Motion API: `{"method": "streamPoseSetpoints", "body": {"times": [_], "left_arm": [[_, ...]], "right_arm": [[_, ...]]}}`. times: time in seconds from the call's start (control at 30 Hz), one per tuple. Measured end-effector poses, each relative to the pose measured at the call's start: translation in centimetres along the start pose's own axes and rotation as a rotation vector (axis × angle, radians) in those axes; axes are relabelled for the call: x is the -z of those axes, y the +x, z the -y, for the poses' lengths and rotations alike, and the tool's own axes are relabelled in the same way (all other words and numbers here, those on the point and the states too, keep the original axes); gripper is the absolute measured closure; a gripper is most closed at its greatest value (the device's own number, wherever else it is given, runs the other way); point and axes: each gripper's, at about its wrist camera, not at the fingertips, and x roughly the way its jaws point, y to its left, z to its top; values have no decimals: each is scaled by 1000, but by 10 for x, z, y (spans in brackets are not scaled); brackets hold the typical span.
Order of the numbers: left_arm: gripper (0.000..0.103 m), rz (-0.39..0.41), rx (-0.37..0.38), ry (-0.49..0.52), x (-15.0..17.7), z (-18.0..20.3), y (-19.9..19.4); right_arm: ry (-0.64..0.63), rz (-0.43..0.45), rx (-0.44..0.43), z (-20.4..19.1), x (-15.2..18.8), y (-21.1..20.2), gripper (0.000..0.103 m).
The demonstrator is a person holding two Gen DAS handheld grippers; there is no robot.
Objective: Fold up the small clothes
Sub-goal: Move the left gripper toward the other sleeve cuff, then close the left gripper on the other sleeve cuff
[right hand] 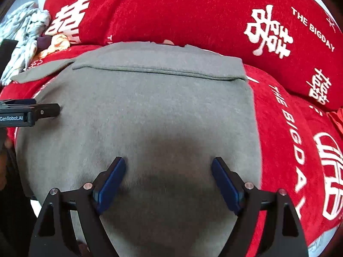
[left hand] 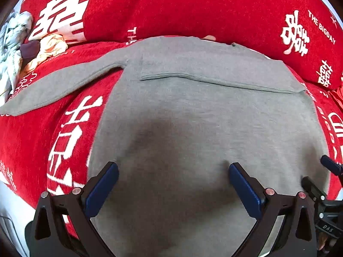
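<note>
Gray sweater (left hand: pixel 203 117) — both claws agape

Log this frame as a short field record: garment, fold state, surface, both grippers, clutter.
garment: grey sweater, lying flat
fold state: one sleeve folded across the chest; other sleeve still spread out to the side
surface: red blanket with white lettering
left gripper: open, over the sweater's lower part, holding nothing
right gripper: open, over the sweater's lower part, holding nothing
clutter: pile of other clothes at far left
</note>
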Motion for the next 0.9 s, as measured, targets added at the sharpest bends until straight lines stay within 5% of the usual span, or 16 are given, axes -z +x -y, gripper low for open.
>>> {"method": "streamPoseSetpoints", "body": {"times": [0.1, 0.2, 0.47, 0.63, 0.73, 0.9], "left_arm": [[0, 11, 39, 81, 5, 28, -1], [0, -8, -13, 157, 16, 43, 8], [0, 33, -16, 61, 22, -11, -11], [0, 99, -118, -266, -10, -115, -15], [0, 116, -205, -529, -18, -198, -7], [0, 174, -339, -826, -16, -314, -2]], "right_arm": [[34, 37, -44, -5, -9, -6, 18], [-38, 6, -33, -22, -11, 4, 18], [-24, 17, -8, 4, 21, -9, 17], [63, 78, -3, 11, 4, -28, 17], [38, 74, -7, -1, -12, -22, 17], [-26, 59, -48, -38, -38, -10, 17]]}}
